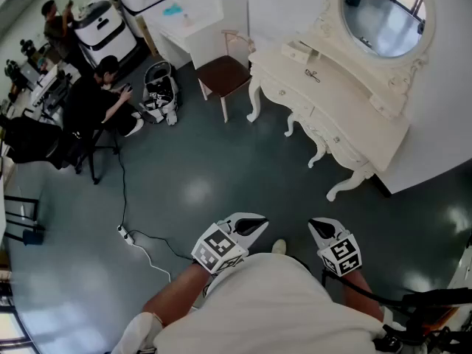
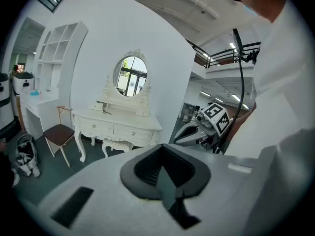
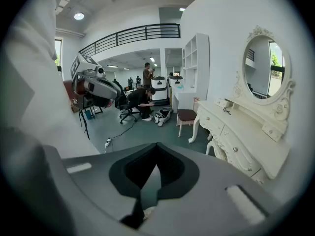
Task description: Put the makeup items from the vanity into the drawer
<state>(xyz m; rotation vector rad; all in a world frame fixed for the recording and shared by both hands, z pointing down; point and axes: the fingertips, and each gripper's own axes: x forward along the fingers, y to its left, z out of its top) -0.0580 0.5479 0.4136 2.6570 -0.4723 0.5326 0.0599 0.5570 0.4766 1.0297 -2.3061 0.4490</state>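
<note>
The cream vanity [image 1: 346,120] with its oval mirror [image 1: 383,13] stands against the wall at the upper right of the head view, its drawers closed. On its top lie a small dark item [image 1: 312,74] and a pale box [image 1: 299,50]. Both grippers hang low by the person's body, well short of the vanity. The left gripper [image 1: 254,224] is shut and holds nothing. My right gripper [image 1: 321,229] is shut and empty too. The left gripper view shows the vanity [image 2: 118,124] far ahead past the shut jaws. In the right gripper view the vanity [image 3: 241,136] stands at the right.
A brown-seated chair [image 1: 223,74] stands left of the vanity, next to a white desk [image 1: 188,21]. A power strip with its cable [image 1: 124,234] lies on the dark floor at the left. A seated person [image 1: 99,102] and bags [image 1: 160,94] are further left.
</note>
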